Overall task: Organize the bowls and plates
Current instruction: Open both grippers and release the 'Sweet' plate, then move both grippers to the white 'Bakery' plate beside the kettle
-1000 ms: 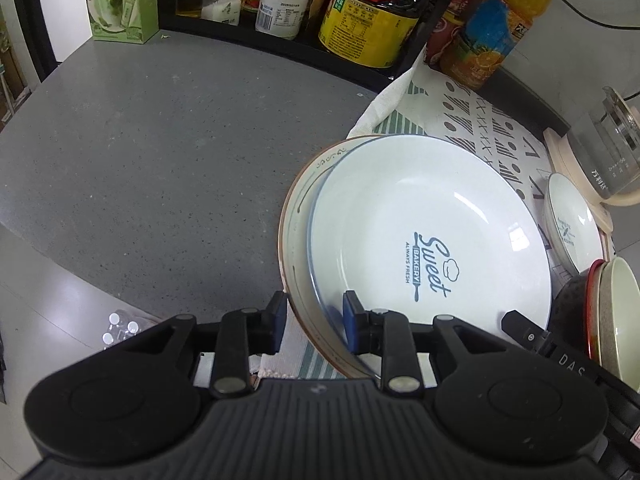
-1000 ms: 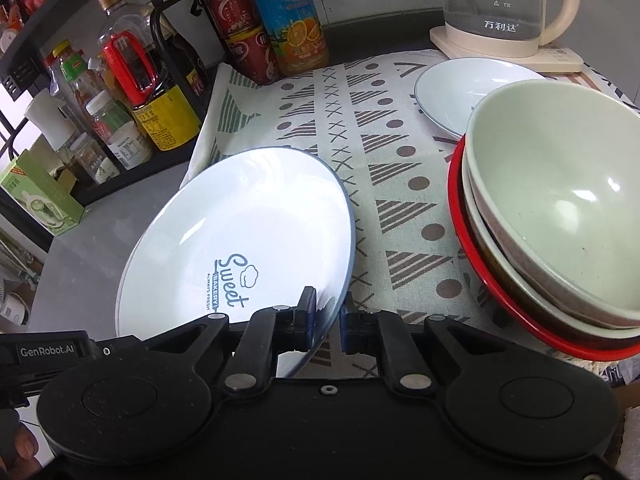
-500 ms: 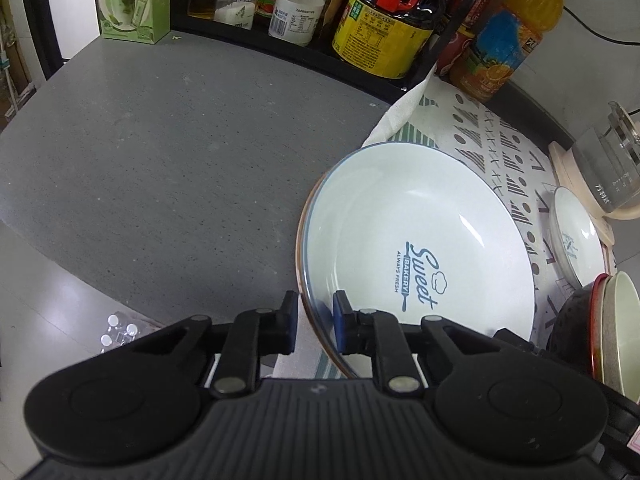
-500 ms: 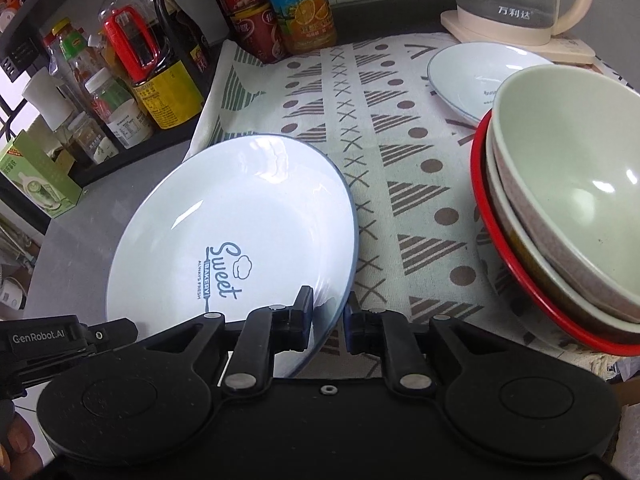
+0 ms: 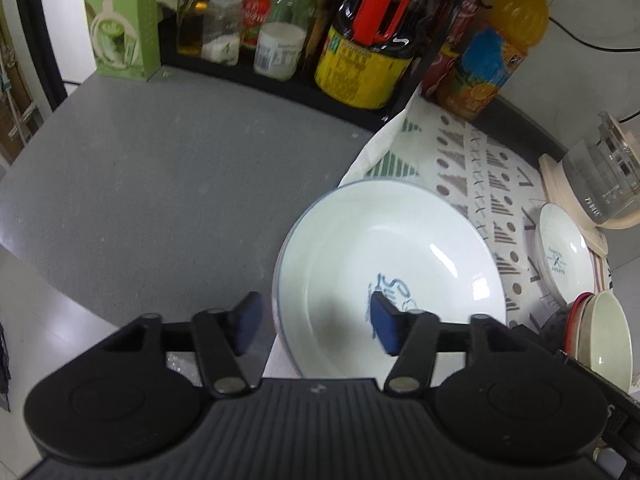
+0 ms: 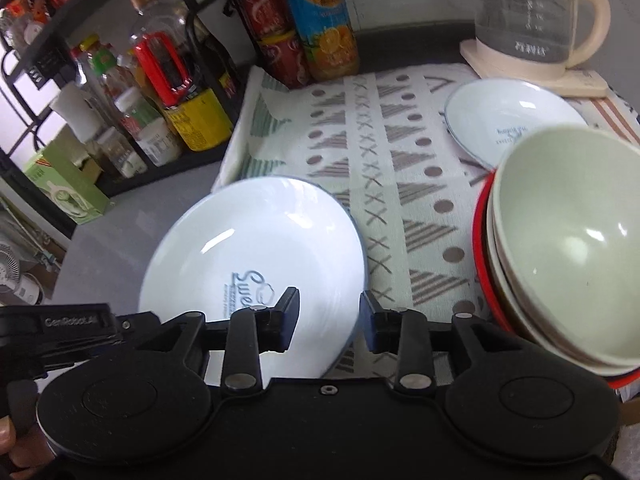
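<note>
Releasing the large white plate [image 5: 390, 280]: we are now holding both pairs of jaws spread wide, where half a second ago each pair was pinched on the plate's near rim. The left gripper [image 5: 316, 324] is straddling the rim, one blue pad outside the plate and one over its printed centre, neither touching it as far as we can tell. The right gripper [image 6: 328, 316] is likewise standing open over the plate's near edge, gripping nothing.

The plate is now lying on the surface [image 5: 152, 184], partly on bare grey top and partly on the patterned cloth [image 6: 380, 168]. One second ago a brown-rimmed plate was showing under its left edge; we are no longer seeing that rim, so we are judging that the white plate is sitting squarely on top of it, though the lower plate is hidden.

The small white plate [image 6: 508, 120] is resting on the cloth near the glass kettle [image 6: 528, 20], and the stacked bowls [image 6: 568, 240] are sitting at the cloth's right side, touching nothing we hold.

We are reading this as one stacking step finished. The small plate is probably the next piece to bring over. A risk we are noting: the stack is lying close to the surface's near edge, so withdrawing the open jaws carelessly could nudge it.
</note>
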Demonstrator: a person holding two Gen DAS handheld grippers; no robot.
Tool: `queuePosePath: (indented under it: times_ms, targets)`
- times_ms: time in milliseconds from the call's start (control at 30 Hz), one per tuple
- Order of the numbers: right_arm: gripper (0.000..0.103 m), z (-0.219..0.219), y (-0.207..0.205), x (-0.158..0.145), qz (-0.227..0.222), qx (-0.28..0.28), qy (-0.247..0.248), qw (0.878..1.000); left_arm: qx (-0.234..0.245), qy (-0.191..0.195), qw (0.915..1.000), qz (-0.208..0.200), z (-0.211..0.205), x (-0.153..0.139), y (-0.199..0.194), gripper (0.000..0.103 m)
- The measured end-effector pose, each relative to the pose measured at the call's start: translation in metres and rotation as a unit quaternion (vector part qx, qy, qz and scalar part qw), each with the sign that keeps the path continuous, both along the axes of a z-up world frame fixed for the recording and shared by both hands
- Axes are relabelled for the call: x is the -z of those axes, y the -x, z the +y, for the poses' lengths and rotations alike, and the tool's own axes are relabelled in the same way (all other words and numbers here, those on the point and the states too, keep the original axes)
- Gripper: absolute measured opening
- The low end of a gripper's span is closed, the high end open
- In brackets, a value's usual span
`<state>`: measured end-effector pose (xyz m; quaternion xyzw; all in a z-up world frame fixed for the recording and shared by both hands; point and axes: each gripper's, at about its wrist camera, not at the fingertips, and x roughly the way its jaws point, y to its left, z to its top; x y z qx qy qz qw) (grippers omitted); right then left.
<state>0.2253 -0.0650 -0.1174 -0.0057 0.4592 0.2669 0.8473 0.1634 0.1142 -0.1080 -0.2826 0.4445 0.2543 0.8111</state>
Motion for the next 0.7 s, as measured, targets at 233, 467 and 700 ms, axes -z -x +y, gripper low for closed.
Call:
queuePosePath:
  times_ms: [233,467,700]
  targets:
    - [0.064,-0.009,-0.007,-0.025,-0.022,-0.002,-0.017,1.0,0.015,0.002,0.9999,-0.002,-0.002,-0.015,-0.02,0.07]
    - [0.082,-0.024,-0.019,-0.044,-0.034,0.016,-0.033,0.999,0.049,-0.007,0.9988,-0.001,-0.014,-0.022,-0.042,0.075]
    - [0.084,-0.042,-0.041,-0.059,-0.051,0.057,-0.041,0.996,0.088,-0.004,0.9961,0.001,-0.028,-0.026,-0.074,0.075]
